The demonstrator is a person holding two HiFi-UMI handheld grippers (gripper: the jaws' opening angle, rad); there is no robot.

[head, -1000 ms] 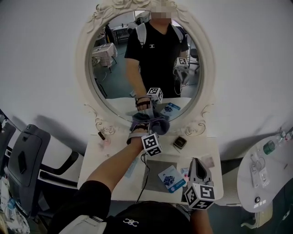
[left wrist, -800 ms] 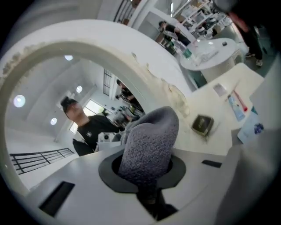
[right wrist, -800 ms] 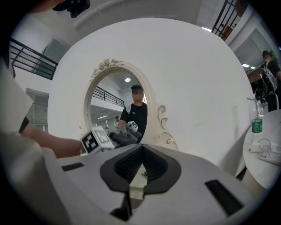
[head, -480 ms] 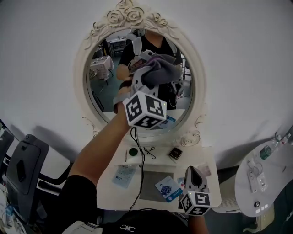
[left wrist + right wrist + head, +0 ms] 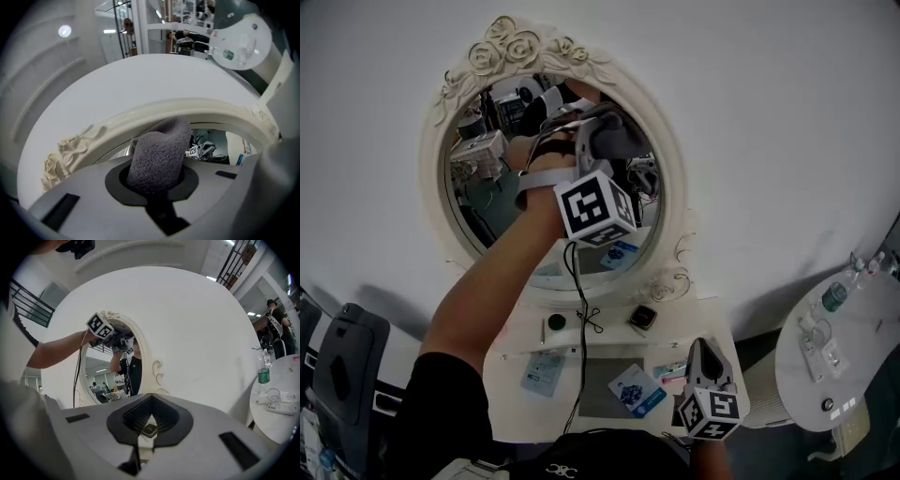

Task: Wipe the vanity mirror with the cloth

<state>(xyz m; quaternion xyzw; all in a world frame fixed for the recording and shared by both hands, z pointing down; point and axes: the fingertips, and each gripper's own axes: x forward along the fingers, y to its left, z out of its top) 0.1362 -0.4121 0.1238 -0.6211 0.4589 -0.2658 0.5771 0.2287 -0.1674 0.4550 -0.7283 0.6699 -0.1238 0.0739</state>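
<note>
1. A white wall fills most of the head view.
2. The oval mirror (image 5: 483, 211), in a cream frame with carved roses on top, hangs at the upper left of the frame.
3. The white vanity table (image 5: 675, 328) stands below it, at the bottom centre.
4. A round white side table (image 5: 862, 347) shows at the lower right edge, with a green-labelled bottle (image 5: 832, 298) on it.
5. The left gripper (image 5: 605, 141) is raised in front of the mirror's upper right part, and its jaws are clamped on the cloth.
6. The grey fleecy cloth (image 5: 161, 150) sticks out between those jaws as a thick roll. Its tip lies close under the frame's inner rim. Whether it touches the glass cannot be told.
7. The right gripper (image 5: 699, 347) sits low at the bottom right over the vanity table, with its jaws together and nothing between them.
8. A blue packet (image 5: 636, 389) lies on the vanity table at the bottom centre.
9. A small dark square box (image 5: 642, 317) sits near the mirror's foot.
</note>
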